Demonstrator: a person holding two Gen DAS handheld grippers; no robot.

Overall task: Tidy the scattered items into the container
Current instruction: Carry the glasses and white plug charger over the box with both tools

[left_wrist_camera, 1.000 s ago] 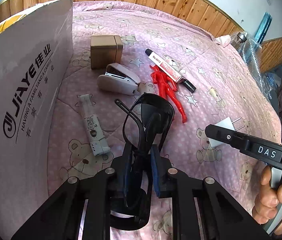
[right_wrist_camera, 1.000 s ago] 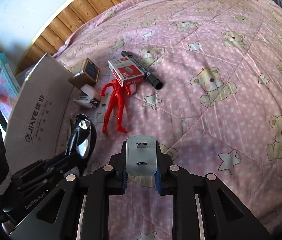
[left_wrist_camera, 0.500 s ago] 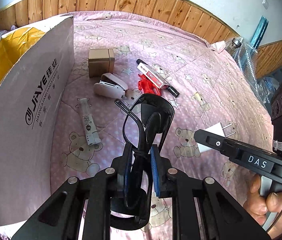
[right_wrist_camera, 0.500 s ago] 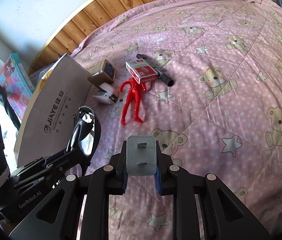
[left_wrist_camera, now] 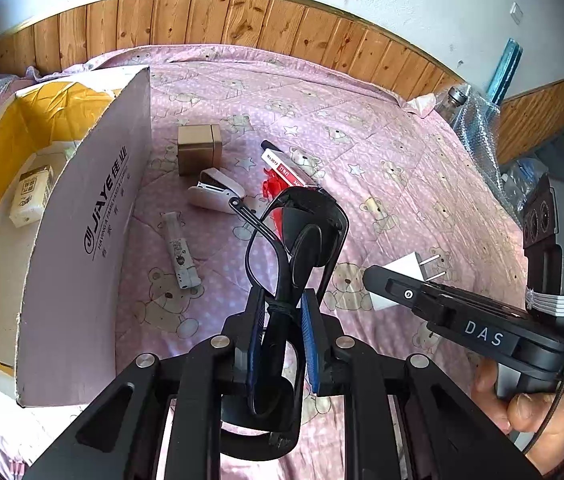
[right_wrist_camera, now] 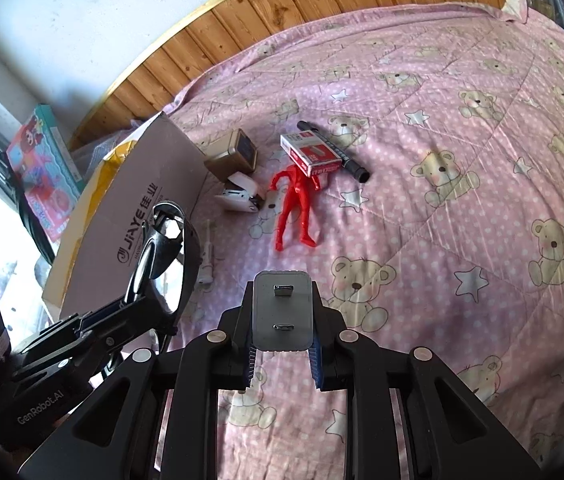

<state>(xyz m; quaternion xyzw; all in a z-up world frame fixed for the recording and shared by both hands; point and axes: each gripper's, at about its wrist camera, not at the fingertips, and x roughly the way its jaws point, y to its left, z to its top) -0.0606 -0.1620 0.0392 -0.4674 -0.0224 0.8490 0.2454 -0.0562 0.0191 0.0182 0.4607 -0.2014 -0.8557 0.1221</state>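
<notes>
The left gripper clamps folded sunglasses above the bed, the box at nine o'clock. The right gripper pinches a plug.

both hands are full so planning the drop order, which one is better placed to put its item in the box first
Left. The left gripper, shut on the sunglasses, sits right beside the open cardboard box. The right gripper holds the charger plug farther from it, with the left one between.
</notes>
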